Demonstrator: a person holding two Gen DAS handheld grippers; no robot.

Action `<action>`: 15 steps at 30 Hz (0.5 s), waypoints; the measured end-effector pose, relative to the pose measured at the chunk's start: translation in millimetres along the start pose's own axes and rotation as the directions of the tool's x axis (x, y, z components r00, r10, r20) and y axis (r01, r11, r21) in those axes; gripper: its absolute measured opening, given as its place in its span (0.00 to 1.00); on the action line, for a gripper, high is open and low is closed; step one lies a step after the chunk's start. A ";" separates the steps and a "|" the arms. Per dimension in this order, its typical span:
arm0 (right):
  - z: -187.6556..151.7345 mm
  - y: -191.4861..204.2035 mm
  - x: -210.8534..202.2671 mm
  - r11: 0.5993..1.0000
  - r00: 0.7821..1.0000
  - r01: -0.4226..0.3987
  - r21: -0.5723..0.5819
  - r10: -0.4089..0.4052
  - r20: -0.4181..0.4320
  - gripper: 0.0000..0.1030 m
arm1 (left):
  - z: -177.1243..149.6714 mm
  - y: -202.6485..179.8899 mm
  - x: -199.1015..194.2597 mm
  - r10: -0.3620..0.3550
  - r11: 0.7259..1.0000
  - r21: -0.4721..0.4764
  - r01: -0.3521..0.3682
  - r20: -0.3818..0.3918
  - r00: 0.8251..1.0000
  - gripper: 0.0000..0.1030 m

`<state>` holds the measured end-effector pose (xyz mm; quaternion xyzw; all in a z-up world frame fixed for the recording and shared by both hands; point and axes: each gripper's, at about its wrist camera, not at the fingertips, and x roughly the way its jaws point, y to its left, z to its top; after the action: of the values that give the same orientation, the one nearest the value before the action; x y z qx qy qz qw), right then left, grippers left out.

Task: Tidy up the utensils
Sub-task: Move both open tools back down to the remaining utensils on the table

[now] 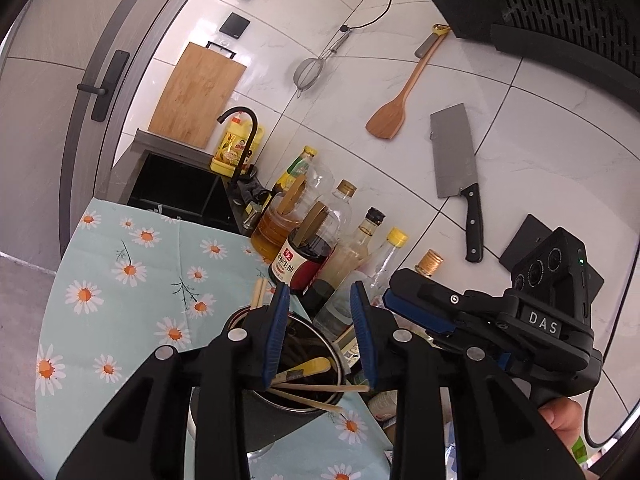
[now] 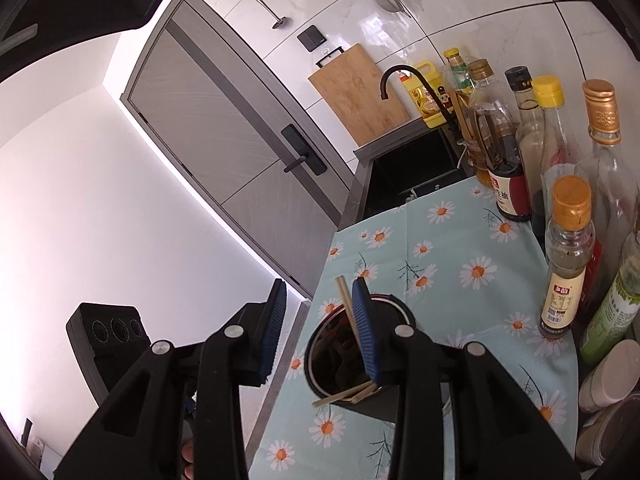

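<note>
A kitchen counter covered with a pale blue daisy-print cloth (image 2: 460,248), seen from two handheld grippers. The left gripper (image 1: 320,336) hangs directly above a round metal utensil holder (image 1: 320,380), its two blue-padded fingers spread wide and holding nothing; the holder's dark opening sits between and just below the fingertips. Inside the holder lie several wooden chopsticks (image 1: 320,388), slanting across the rim, with two chopstick ends poking up just left of the left finger. The right gripper (image 2: 320,336) is also wide open and empty. From its own camera, the utensil holder (image 2: 344,356) sits beneath its right finger, partly hidden by the blue pad, and a pair of chopsticks (image 2: 346,308) leans up out of the holder just beside that pad; more chopstick ends jut over the near rim. In the left camera's view the right gripper (image 1: 420,312) appears just to the right, close to the holder, held by a hand whose thumb (image 1: 560,416) shows at the lower right. Beyond the left gripper stands a cluster of sauce and oil bottles (image 1: 304,248), then a black sink with a curved black faucet (image 1: 244,140). On the tiled wall behind hang a wooden cutting board (image 1: 196,92), a wire strainer (image 1: 310,72), a wooden spatula (image 1: 394,104) and a cleaver (image 1: 456,160).
</note>
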<state>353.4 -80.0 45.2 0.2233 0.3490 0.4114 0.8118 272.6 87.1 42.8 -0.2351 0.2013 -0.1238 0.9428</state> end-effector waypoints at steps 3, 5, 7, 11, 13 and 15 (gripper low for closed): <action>-2.2 8.4 -12.6 1.000 1.000 -0.006 -0.006 0.006 0.005 0.34 | 2.8 -7.0 -14.4 -0.025 1.000 0.013 0.025 0.006 1.000 0.30; -4.9 13.8 -21.6 1.000 1.000 -0.003 -0.015 0.003 0.005 0.34 | 4.5 -12.6 -26.3 -0.035 0.999 0.026 0.035 0.009 0.999 0.30; -9.4 20.3 -34.2 1.000 1.000 -0.001 -0.027 0.001 0.006 0.34 | 5.4 -18.4 -38.4 -0.047 0.998 0.037 0.047 0.007 0.999 0.30; -20.5 31.2 -56.4 0.998 1.000 0.009 -0.055 -0.011 -0.029 0.35 | 1.8 -29.4 -65.5 -0.057 0.995 0.074 0.059 -0.031 0.998 0.30; -27.8 35.1 -65.9 0.998 0.998 0.014 -0.062 -0.017 -0.056 0.39 | -2.4 -33.6 -77.1 -0.020 0.995 0.094 0.027 -0.072 0.997 0.30; -36.5 37.5 -72.5 0.998 0.996 0.019 -0.064 -0.025 -0.089 0.40 | -7.9 -34.6 -86.6 -0.013 0.996 0.087 0.023 -0.113 0.993 0.30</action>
<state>276.5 -115.9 73.3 0.1749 0.3745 0.4231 0.8063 187.3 82.7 81.3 -0.1877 0.2462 -0.1542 0.9383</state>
